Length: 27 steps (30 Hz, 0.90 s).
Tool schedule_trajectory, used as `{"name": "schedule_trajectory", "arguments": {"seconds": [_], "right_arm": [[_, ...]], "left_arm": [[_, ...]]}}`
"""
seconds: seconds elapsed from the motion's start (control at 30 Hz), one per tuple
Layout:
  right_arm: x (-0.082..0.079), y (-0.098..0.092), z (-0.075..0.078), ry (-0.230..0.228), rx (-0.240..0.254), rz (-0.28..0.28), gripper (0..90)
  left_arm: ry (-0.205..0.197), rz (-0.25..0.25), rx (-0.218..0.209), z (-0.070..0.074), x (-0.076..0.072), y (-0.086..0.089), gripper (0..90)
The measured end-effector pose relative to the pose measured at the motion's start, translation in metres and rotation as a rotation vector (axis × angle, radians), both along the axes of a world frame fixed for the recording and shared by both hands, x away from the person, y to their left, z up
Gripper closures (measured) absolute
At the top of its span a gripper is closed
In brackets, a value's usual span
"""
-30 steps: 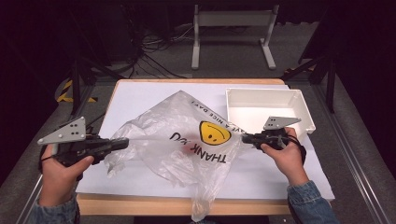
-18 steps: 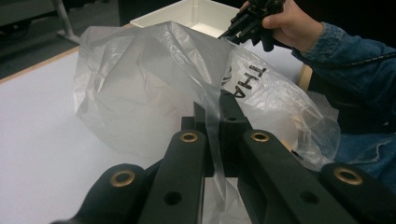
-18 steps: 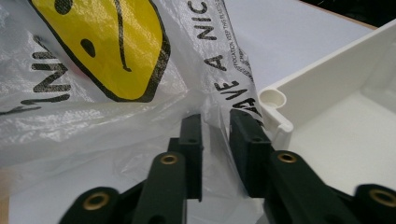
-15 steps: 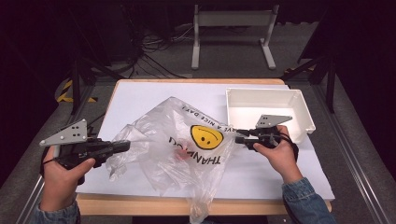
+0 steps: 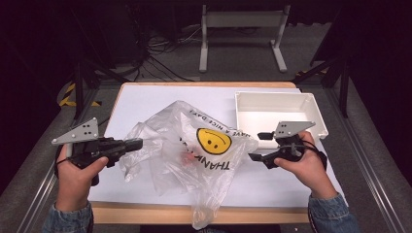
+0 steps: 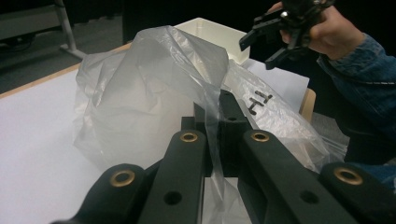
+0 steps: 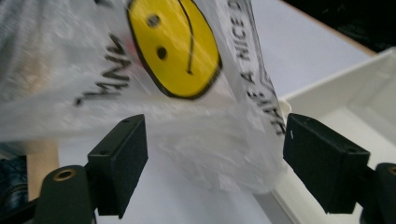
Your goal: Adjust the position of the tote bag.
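Dark room all round, cables on the floor behind, and a white-topped table [image 5: 145, 104] lit in the middle. On it lies a clear plastic bag [image 5: 194, 150] with a yellow smiley face [image 5: 213, 141], puffed up and crumpled at the centre, its tail hanging over the near edge. Something small and reddish shows through the film; I can't tell what.

The left gripper [image 5: 138, 142] has its jaws pinched tight on the bag's left edge, film bunched between them in the left gripper view. The right gripper [image 5: 259, 146], just off the bag's right side, has just been opening its jaws; they stand wide apart, the bag's corner slack between them with neither pad pressing on it.

A white tray [image 5: 311, 104] sits at the back right, just beside that corner.

The risk now, I'd say: with one side let go, the bag could sag shut or slide towards the left hand, and that thin film could tear where it's pinched.
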State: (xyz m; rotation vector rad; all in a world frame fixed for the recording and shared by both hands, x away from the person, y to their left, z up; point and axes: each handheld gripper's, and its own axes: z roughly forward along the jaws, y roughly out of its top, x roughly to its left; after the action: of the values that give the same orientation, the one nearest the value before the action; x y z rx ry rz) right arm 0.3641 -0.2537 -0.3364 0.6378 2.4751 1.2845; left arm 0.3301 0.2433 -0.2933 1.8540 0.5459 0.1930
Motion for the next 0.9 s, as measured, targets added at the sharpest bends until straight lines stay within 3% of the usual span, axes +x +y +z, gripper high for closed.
{"name": "schedule_trajectory", "arguments": {"seconds": [0.2, 0.43, 0.47, 0.7, 0.9], "right_arm": [[-0.013, 0.035, 0.010, -0.025, 0.112, 0.062, 15.7], [-0.011, 0.081, 0.005, -0.032, 0.176, 0.107, 5.1], [-0.011, 0.081, 0.005, -0.032, 0.176, 0.107, 5.1], [-0.023, 0.130, -0.002, -0.005, 0.167, 0.194, 2.9], [-0.029, 0.147, -0.012, 0.018, 0.133, 0.229, 2.4]], "left_arm": [[0.003, 0.003, -0.017, -0.002, 0.007, -0.006, 89.2], [-0.007, -0.010, -0.022, -0.003, 0.010, -0.012, 89.0], [-0.007, -0.010, -0.022, -0.003, 0.010, -0.012, 89.0], [-0.003, -0.004, -0.028, -0.003, 0.009, -0.011, 88.5], [-0.004, 0.004, -0.038, -0.003, 0.008, -0.009, 88.5]]}}
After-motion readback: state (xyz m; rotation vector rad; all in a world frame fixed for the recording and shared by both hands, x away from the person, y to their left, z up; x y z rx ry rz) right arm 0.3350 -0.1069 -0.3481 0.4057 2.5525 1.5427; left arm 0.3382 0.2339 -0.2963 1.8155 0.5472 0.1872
